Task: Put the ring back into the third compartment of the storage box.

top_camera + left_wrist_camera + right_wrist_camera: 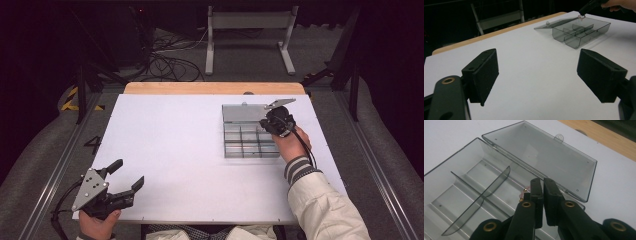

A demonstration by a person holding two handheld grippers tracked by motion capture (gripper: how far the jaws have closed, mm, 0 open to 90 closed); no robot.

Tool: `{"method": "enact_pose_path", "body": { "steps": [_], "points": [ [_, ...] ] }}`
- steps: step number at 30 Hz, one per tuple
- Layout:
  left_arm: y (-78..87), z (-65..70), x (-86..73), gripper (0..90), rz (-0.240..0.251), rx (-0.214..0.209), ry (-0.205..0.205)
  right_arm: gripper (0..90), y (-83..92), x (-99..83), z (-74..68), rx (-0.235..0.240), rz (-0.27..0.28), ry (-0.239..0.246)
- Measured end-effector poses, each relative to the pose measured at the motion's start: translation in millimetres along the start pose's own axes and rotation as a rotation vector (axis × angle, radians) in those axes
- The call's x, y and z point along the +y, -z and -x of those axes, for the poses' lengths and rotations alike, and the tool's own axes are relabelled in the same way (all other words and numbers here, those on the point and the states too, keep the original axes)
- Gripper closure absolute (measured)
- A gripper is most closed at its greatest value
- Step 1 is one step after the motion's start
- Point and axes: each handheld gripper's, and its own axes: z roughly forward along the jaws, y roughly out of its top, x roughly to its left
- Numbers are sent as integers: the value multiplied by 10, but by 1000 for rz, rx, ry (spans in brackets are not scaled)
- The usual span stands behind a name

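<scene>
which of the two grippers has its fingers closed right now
The right gripper, over the smoky clear compartment box, has its fingers pressed together on a small ring. The left gripper, near the table's front edge, has its fingers spread wide apart with nothing between them.

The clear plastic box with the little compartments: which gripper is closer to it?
The right one. The right gripper hangs over the box at its far right corner, jaws shut on a small ring. The left gripper sits open at the table's near left corner, far from the box.
</scene>
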Motion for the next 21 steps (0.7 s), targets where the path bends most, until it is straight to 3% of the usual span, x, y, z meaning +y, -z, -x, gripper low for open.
{"method": "enact_pose_path", "body": {
  "steps": [12, 21],
  "points": [
    [-1, -1, 0, 182, -1, 0, -1, 869, -71, -49, 61, -5, -56, -19],
    [-4, 0, -2, 182, -1, 0, 2, 869, -105, -76, 82, 20, -90, -40]
  ]
}}
